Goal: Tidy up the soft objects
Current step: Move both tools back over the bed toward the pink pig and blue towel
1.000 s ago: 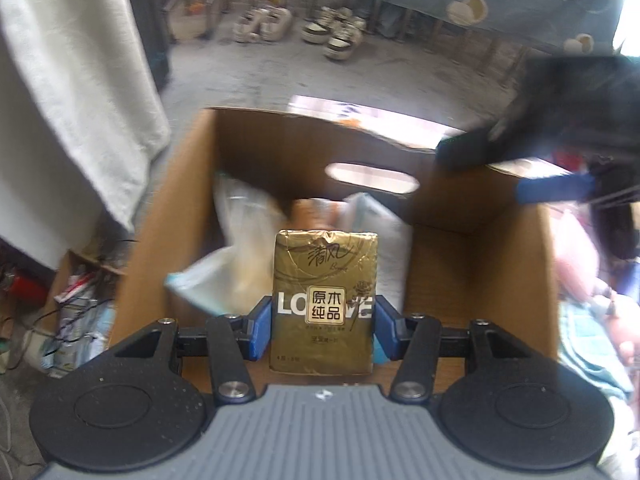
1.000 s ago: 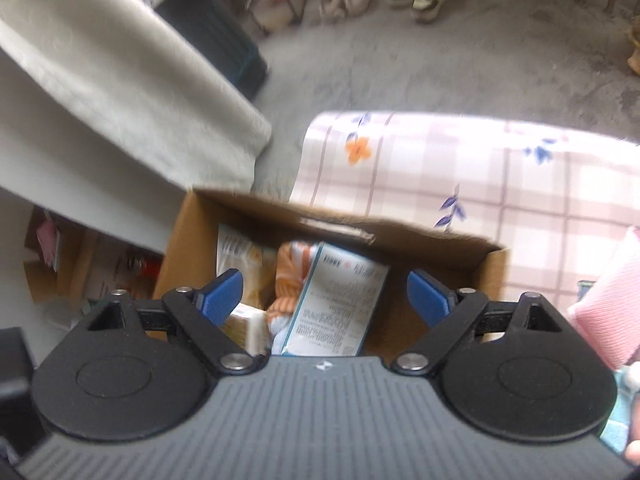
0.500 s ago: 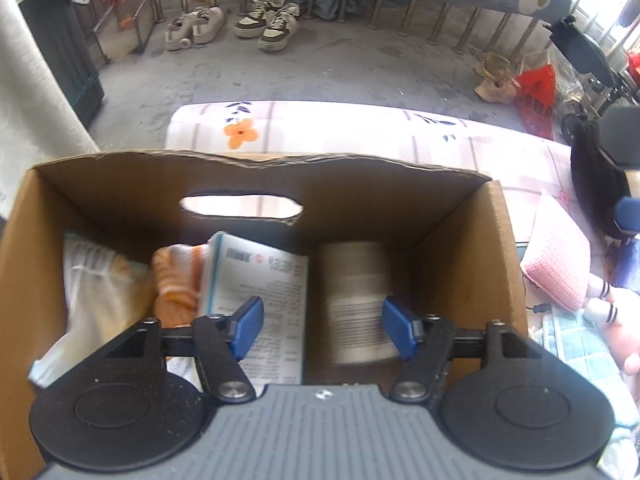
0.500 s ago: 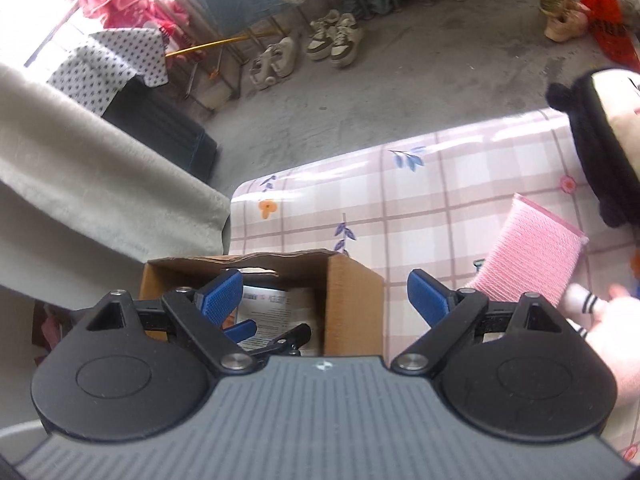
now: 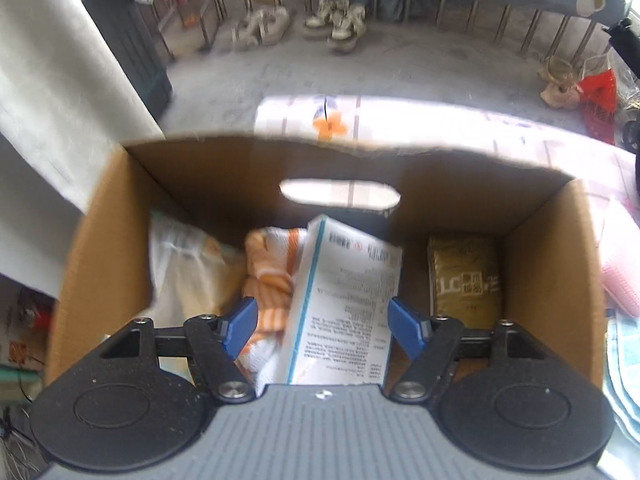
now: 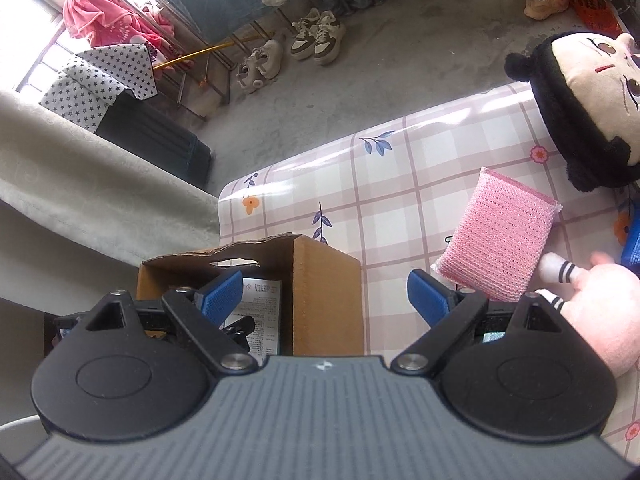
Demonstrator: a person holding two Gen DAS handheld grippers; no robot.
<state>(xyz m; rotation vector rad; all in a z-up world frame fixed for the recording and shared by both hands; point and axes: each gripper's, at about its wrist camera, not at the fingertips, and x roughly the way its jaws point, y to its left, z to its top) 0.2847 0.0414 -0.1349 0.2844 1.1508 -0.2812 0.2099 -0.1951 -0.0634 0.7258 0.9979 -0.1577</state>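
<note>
A cardboard box [image 5: 552, 280] holds a gold tissue pack [image 5: 466, 280] at its right, a white printed pack [image 5: 344, 308], an orange-and-white striped cloth [image 5: 272, 276] and a plastic bag [image 5: 188, 268]. My left gripper [image 5: 322, 326] is open and empty above the box. My right gripper [image 6: 326, 296] is open and empty, above the box's right wall [image 6: 326, 296]. A pink sponge [image 6: 500, 236] and a black-haired plush doll [image 6: 580, 108] lie on the checked tablecloth [image 6: 400, 184] to the right.
A pale plush figure with striped limbs [image 6: 600, 296] lies beside the sponge. A blue item [image 6: 632, 244] sits at the right edge. A white curtain [image 6: 80, 200] hangs left of the table. Shoes [image 6: 316, 36] stand on the floor beyond.
My left gripper let go of the gold tissue pack, which now lies in the box's right side. My right gripper swung right toward the sponge and doll.
</note>
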